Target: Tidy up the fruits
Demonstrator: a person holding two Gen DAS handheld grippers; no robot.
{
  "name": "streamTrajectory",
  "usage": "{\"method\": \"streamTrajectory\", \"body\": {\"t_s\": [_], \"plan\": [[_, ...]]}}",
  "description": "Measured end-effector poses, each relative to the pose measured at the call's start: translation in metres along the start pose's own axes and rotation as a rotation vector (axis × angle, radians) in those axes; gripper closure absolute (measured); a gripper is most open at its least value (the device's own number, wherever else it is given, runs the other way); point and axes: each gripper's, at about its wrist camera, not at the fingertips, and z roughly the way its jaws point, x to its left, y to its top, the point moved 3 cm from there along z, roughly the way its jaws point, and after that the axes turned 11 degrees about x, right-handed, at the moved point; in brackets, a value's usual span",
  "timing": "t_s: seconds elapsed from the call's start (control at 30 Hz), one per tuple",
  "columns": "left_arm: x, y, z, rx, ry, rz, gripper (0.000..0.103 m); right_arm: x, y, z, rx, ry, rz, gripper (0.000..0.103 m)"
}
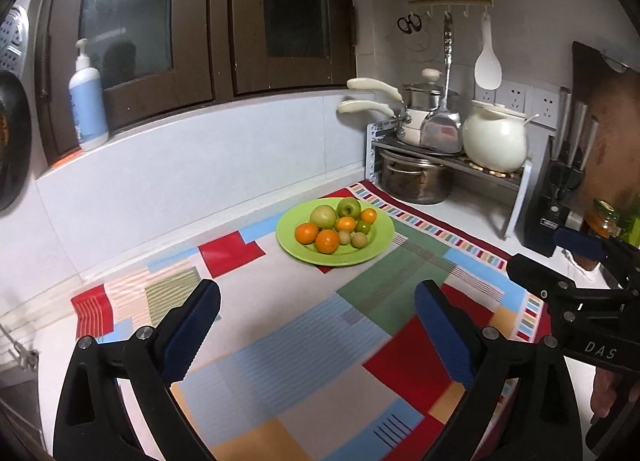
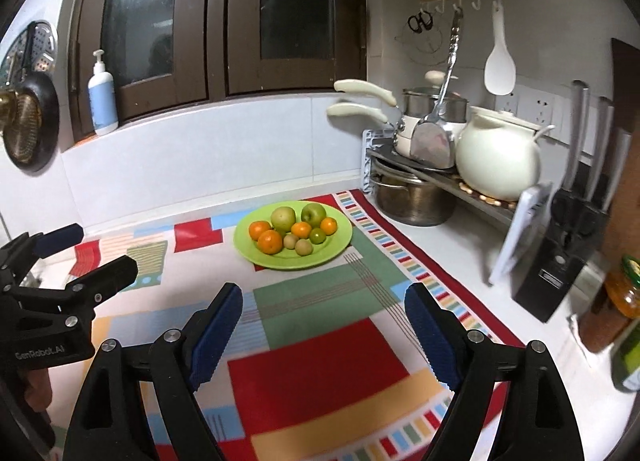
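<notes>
- All the fruit point(image 1: 338, 227) sits heaped on the green plate point(image 1: 380, 247), out ahead of both tongs and well clear of them; none lies loose on the cloth point(image 1: 280, 341).
- That fits a sorted pile or one waiting to be sorted; I can't say which.
- The fruit is round, no long axis; one apple point(image 2: 313, 213) has its stem up.
- Left tongs point(image 1: 316, 335) and right tongs point(image 2: 323, 335) gape wide, holding nothing.
</notes>
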Motion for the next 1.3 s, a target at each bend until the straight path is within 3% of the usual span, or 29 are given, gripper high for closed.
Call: {"method": "streamTrajectory", "body": {"t_s": [0.5,1.3], "plan": [[-0.036,-0.049,-0.075,-0.033,0.047,-0.061,0.0,-0.018,-0.043,-0.084,-0.041,0.023,-0.048,0.014],[-0.059,-0.072,-0.123,-0.059,0.087,-0.081,0.0,-0.027,-0.071,-0.123,-0.061,0.092,-0.074,0.014]]}}
